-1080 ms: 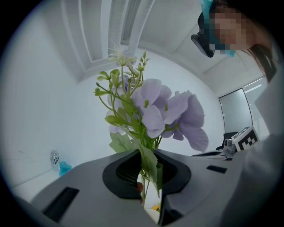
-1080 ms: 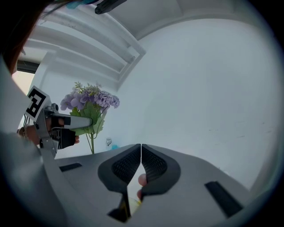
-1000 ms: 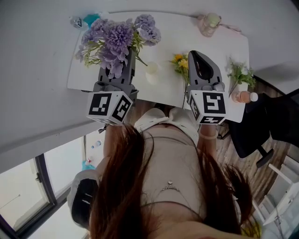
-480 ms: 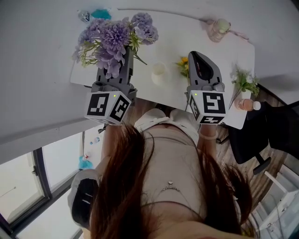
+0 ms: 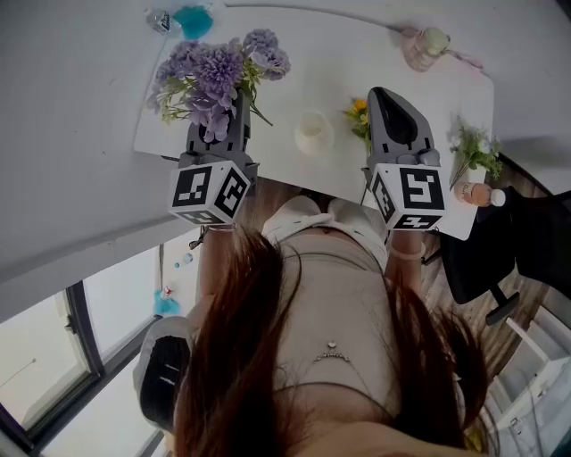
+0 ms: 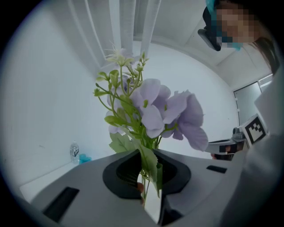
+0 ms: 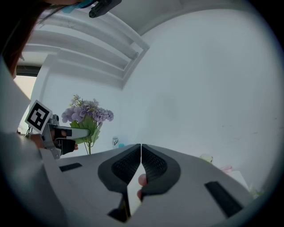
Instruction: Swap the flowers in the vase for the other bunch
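purple flowers (image 6: 164, 111) stick up from the left gripper (image 6: 148, 186), whose jaws are pinched on the green stems. the right gripper (image 7: 141, 150) has its jaws pressed flat together. a white vase (image 5: 312, 134) sits between the two grippers. yellow flowers (image 5: 359, 114) lie just beside the right gripper. the label on a far bottle (image 6: 74, 152) is too small to read.

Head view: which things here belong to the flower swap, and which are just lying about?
Part of the job:
- purple flower bunch, stems clamped in the left tongs
- white vase
- yellow flowers
- right tongs, shut and empty

Lying about:
- small potted plant
- capped drink bottle
- glass jar
- water bottle
- teal object
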